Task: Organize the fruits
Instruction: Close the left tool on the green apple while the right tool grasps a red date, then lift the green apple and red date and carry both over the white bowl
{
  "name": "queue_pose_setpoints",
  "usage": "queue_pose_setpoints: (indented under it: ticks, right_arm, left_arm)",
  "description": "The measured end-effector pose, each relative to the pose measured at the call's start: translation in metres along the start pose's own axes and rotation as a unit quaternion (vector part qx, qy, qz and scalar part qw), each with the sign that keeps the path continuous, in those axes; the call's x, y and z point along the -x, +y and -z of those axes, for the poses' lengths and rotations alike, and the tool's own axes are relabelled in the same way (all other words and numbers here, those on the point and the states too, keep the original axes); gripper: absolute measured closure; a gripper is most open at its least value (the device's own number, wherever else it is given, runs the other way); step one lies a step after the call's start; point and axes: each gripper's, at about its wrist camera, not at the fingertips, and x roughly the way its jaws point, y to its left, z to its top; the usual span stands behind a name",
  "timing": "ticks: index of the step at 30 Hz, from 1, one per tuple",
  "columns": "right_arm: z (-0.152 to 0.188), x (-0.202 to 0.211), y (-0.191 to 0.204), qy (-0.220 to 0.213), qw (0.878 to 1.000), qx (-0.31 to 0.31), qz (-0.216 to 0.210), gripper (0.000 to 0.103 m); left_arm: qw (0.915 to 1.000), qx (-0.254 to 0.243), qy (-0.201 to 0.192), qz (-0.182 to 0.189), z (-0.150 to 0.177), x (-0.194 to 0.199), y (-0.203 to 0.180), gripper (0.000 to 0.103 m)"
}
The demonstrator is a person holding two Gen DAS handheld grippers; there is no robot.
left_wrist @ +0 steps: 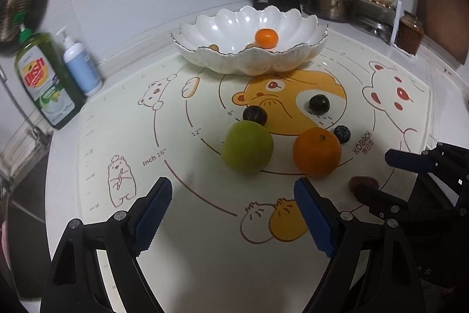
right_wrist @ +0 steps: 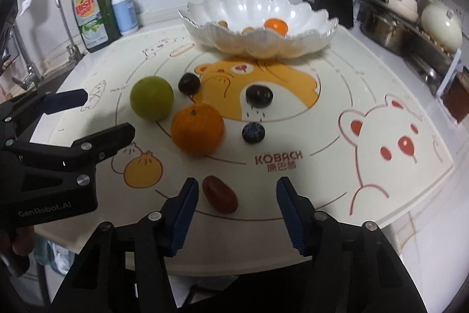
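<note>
Both grippers are chunky black plastic: left gripper [left_wrist: 233, 214], right gripper [right_wrist: 236, 211]. Ribbed blue pads [right_wrist: 184, 217], silver screws [right_wrist: 154, 215], "GenRobot.AI" lettering at 9 o'clock in the right view.

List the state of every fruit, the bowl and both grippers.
Bowl: upright, holds a small orange.
Big orange: loose on the mat.
Green fruit: loose on the mat.
Brown date: between the right gripper jaws, ungripped.
Left gripper: open, empty.

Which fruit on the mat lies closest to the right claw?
The reddish-brown date. It lies between the right claw's open fingers, near the mat's front edge; the other fruits on the mat sit farther back.
</note>
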Motion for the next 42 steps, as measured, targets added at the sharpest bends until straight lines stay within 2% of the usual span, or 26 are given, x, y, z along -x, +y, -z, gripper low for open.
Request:
queue_pose_setpoints:
  ticks: [8,13,17,22,25,29,42]
  right_arm:
    - [0.0,-0.012,0.005,0.026,0.999,-0.023,0.003,0.058]
    - [-0.002,-0.012,0.006,0.028,0.999,-0.031,0.011,0.065]
    - [-0.003,-0.013,0.011,0.03,0.999,-0.027,0.011,0.076]
    - [-0.004,-0.013,0.012,0.031,0.999,-0.03,0.018,0.076]
    - [-0.004,-0.013,0.013,0.03,0.999,-0.033,0.023,0.076]
    - [-0.004,-0.013,0.013,0.03,0.998,-0.038,0.026,0.076]
    - [-0.003,-0.011,0.008,0.028,0.998,-0.049,0.017,0.077]
  left_arm:
    - [0.9992,-0.012,0.008,0.037,-0.008,-0.019,0.008,0.019]
    - [0.9985,-0.026,0.004,0.047,-0.013,-0.026,0.007,0.019]
    - [0.9977,-0.033,0.007,0.059,-0.016,-0.036,0.005,0.024]
    - [0.9964,-0.041,0.016,0.073,-0.018,-0.046,0.002,0.037]
    - [0.9953,-0.046,0.027,0.081,-0.018,-0.052,-0.001,0.049]
    - [0.9956,-0.046,0.024,0.078,-0.017,-0.054,0.0,0.057]
    - [0.9964,-0.018,0.032,0.077,-0.011,-0.046,0.001,0.057]
